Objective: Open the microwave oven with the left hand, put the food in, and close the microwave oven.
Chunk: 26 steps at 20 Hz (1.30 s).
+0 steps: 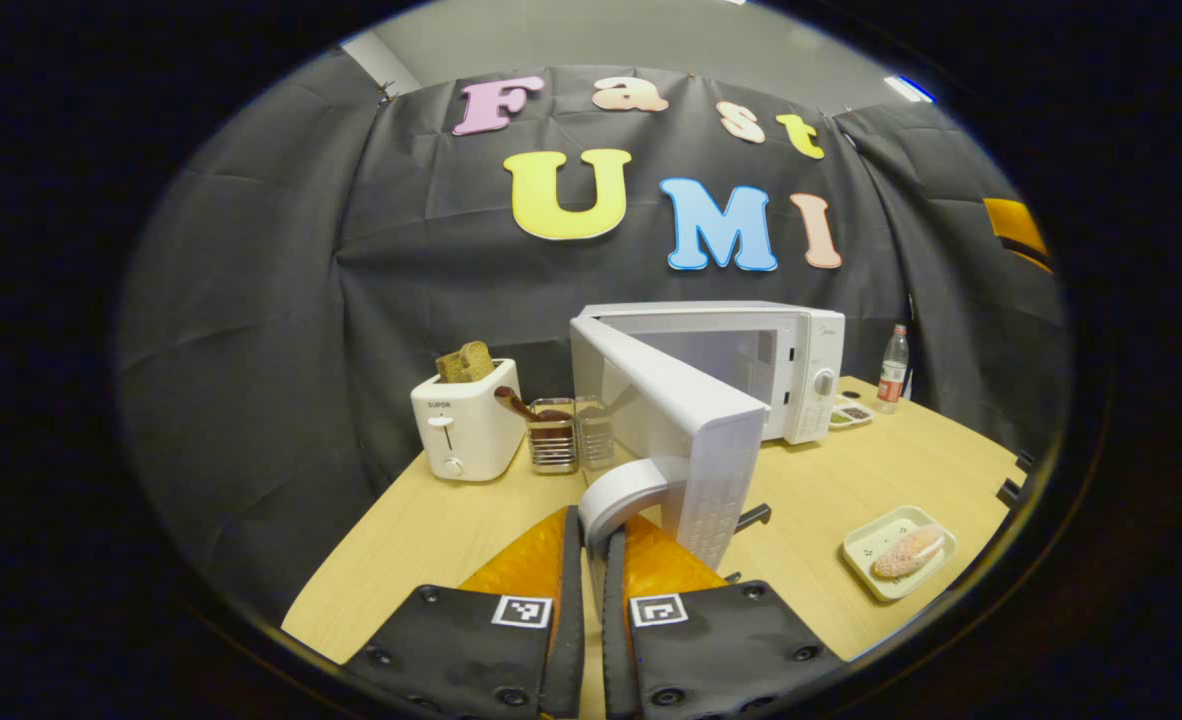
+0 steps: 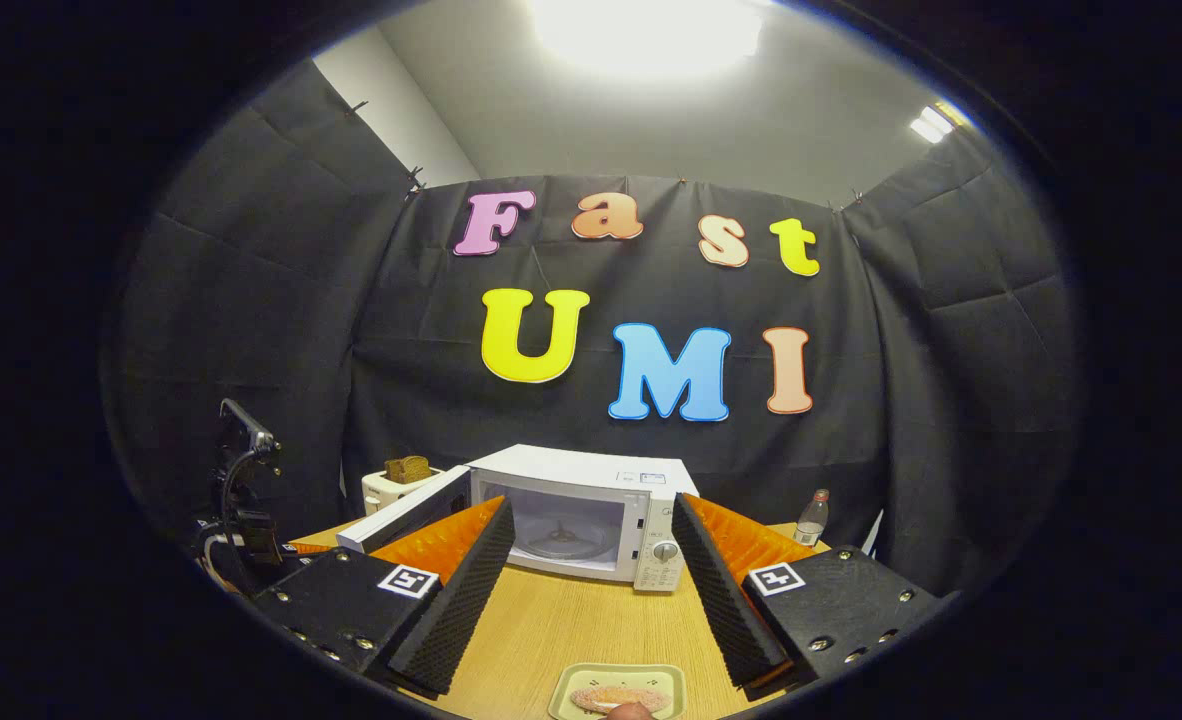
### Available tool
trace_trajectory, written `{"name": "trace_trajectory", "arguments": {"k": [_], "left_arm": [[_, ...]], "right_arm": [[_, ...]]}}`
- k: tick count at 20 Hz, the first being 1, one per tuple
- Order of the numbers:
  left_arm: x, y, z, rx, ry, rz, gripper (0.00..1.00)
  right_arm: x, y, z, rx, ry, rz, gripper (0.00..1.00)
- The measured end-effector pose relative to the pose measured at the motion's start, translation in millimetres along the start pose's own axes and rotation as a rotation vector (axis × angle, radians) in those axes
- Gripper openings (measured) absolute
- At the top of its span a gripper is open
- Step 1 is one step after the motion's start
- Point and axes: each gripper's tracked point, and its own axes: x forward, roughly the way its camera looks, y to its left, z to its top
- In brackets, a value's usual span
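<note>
The white microwave point(image 1: 751, 360) stands at the back of the wooden table with its door point(image 1: 681, 440) swung out towards me. My left gripper point(image 1: 594, 528) is shut on the door's curved white handle point(image 1: 623, 490), which sits between the fingers. The food point(image 1: 908, 552), a pinkish piece, lies on a pale plate point(image 1: 866, 545) at the front right. In the right gripper view the microwave point(image 2: 591, 470) is straight ahead with its cavity point(image 2: 561, 530) open and its door point(image 2: 406, 517) out to the left. My right gripper point(image 2: 591, 505) is open, just above the plate point(image 2: 566, 690) with the food point(image 2: 616, 697).
A white toaster point(image 1: 466, 425) with a slice of bread stands left of the microwave, with two metal mesh holders point(image 1: 553, 437) beside it. A water bottle point(image 1: 892, 368) and a small dish tray point(image 1: 851, 413) sit right of the microwave. The table's edge curves close on the right.
</note>
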Motion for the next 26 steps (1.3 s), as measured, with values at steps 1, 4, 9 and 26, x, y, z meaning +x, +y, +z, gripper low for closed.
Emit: {"name": "trace_trajectory", "arguments": {"k": [1,4,9,26], "left_arm": [[-1.5,-1.0,0.0,-0.009,0.005,0.003,0.14],[-8.5,-2.2,-4.1,-0.035,0.027,0.044,0.19],[-49.6,-8.5,-11.2,-0.025,0.038,0.140,0.52],[-170.2,-37.4,103.8,-0.038,-0.215,0.397,0.95]], "right_arm": [[2.5,-2.6,-1.5,0.004,0.003,0.007,0.96],[9.4,-16.9,-3.9,0.016,0.015,0.030,0.97],[20.5,-39.3,-10.9,0.023,0.025,0.091,0.96],[-2.6,-36.9,-167.0,-0.199,0.314,0.523,0.97]]}}
